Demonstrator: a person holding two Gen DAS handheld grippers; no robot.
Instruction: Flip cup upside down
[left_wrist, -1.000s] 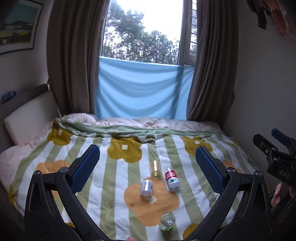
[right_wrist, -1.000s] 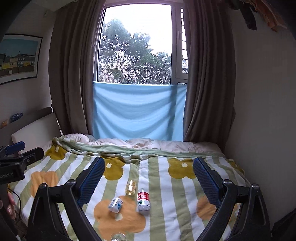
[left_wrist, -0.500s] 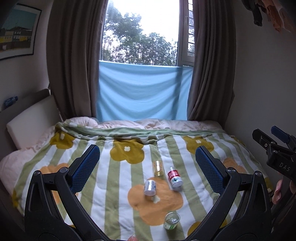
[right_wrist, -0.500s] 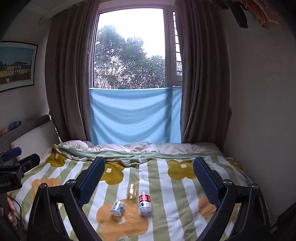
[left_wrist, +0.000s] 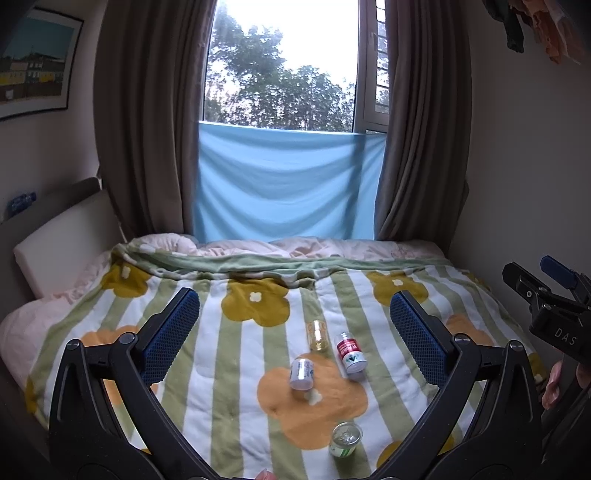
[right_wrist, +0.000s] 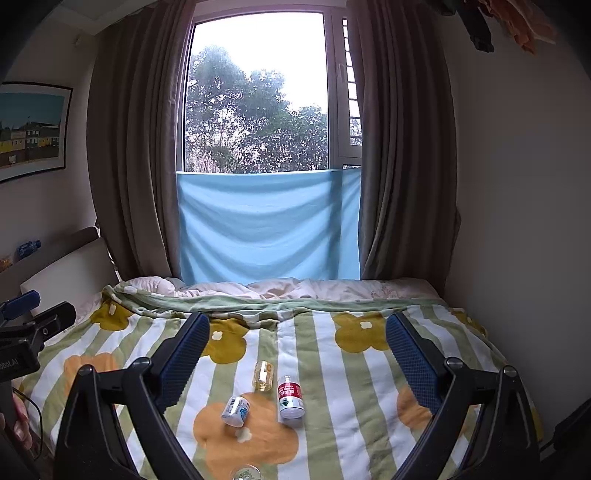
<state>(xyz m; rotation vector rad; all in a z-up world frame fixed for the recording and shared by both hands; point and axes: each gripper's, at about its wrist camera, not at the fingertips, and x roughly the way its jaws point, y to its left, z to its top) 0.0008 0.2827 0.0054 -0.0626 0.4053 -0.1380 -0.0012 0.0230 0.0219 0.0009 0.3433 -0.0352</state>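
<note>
While the cup (left_wrist: 318, 334) stands on the blanket (left_wrist: 236, 376), both tools (left_wrist: 295, 339) (right_wrist: 293, 356) gape apart, holding nothing

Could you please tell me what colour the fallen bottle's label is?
Red, on the bottle; clearest in the left wrist view.

Right wrist view: green-labelled cup (right_wrist: 245, 473) cut by bottom edge, only rim shows. Left gripper (right_wrist: 22, 332) cut by left edge; jaw state unclear. Left wrist view: right gripper (left_wrist: 554, 295) partly out of frame at right; labels on small bottles (left_wrist: 302, 373) too small to read.
</note>
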